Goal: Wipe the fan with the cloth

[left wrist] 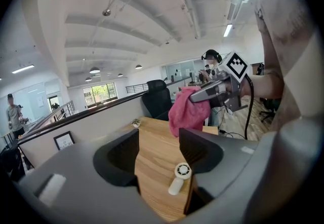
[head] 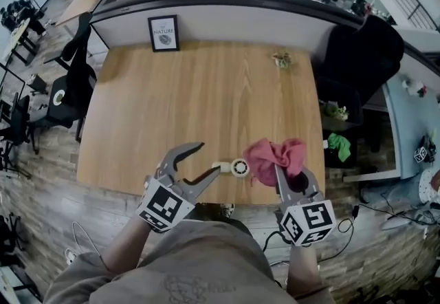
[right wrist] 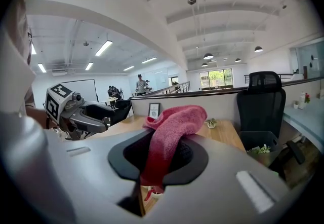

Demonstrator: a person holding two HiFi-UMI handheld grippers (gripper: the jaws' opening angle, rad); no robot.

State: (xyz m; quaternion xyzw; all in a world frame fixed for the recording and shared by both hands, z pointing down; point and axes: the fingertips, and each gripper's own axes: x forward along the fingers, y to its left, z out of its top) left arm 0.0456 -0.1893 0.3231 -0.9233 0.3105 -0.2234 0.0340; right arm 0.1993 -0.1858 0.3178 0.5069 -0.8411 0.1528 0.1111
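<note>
We are pinching the pink cloth (head: 276, 157) in our right hand-held gripper (head: 289, 177) just beside the mini fan (head: 236, 168), holding our left hand-held gripper (head: 210, 158) wide, presumably to steady it.

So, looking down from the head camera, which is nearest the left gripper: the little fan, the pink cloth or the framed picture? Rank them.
1. The fan, on the table just right of the left gripper, whose jaws are open.
2. The cloth, farther right, clamped in the right gripper.
3. The framed picture, standing at the table's far edge.
</note>
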